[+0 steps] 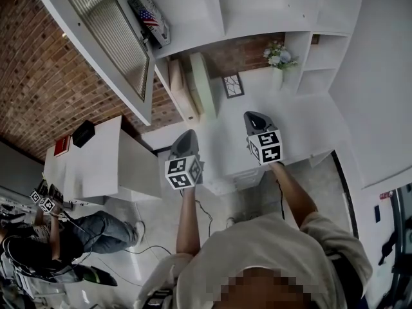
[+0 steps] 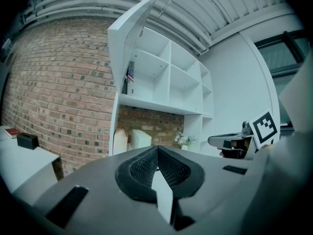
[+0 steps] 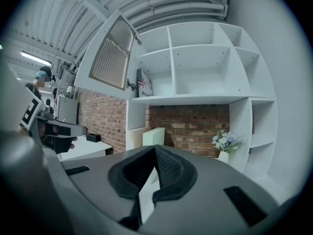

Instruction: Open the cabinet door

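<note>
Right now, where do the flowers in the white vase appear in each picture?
Head view: flowers upper right, below the shelves.
Left gripper view: flowers just right of centre.
Right gripper view: flowers lower right of centre.
Shared landmark: the open cabinet door, up and left of them everywhere.

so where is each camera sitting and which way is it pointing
Head view: on the person's head, looking steeply down on both forearms, the left gripper and right gripper, toward the shelf unit.
Left gripper view: on the left gripper, facing the shelf unit's left end and brick wall; its own shut jaws below, the right gripper shows at right.
Right gripper view: on the right gripper, facing the shelves; its own shut jaws below, the left gripper at left.
Shared: all three show the raised cabinet door and the flowers.
</note>
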`<state>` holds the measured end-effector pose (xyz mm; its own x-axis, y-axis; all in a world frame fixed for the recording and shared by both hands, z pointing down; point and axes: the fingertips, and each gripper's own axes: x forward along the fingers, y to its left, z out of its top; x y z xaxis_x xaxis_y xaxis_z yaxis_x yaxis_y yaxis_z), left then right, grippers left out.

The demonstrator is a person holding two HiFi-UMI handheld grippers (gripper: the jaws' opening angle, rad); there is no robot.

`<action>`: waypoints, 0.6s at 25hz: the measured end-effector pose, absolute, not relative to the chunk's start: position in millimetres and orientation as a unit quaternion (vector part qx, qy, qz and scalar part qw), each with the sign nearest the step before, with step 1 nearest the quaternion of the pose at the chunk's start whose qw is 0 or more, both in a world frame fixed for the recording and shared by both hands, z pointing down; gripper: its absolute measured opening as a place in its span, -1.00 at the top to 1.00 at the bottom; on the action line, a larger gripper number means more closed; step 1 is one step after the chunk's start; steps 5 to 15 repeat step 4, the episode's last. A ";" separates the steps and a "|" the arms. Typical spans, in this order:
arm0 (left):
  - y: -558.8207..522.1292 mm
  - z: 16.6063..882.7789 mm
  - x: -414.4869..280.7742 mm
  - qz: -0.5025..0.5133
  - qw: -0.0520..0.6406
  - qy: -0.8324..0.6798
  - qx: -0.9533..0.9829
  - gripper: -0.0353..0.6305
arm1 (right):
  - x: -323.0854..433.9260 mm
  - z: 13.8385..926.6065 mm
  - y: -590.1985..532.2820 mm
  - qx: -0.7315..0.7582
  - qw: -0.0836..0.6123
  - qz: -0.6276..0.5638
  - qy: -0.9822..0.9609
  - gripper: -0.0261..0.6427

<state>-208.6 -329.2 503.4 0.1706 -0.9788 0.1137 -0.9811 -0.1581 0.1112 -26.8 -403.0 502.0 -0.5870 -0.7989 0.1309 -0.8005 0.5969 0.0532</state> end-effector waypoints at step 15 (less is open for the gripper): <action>-327.6 503.6 -207.9 0.009 0.081 -0.643 0.762 0.82 | -27.8 500.3 -402.0 0.448 0.073 0.005 -0.891 0.89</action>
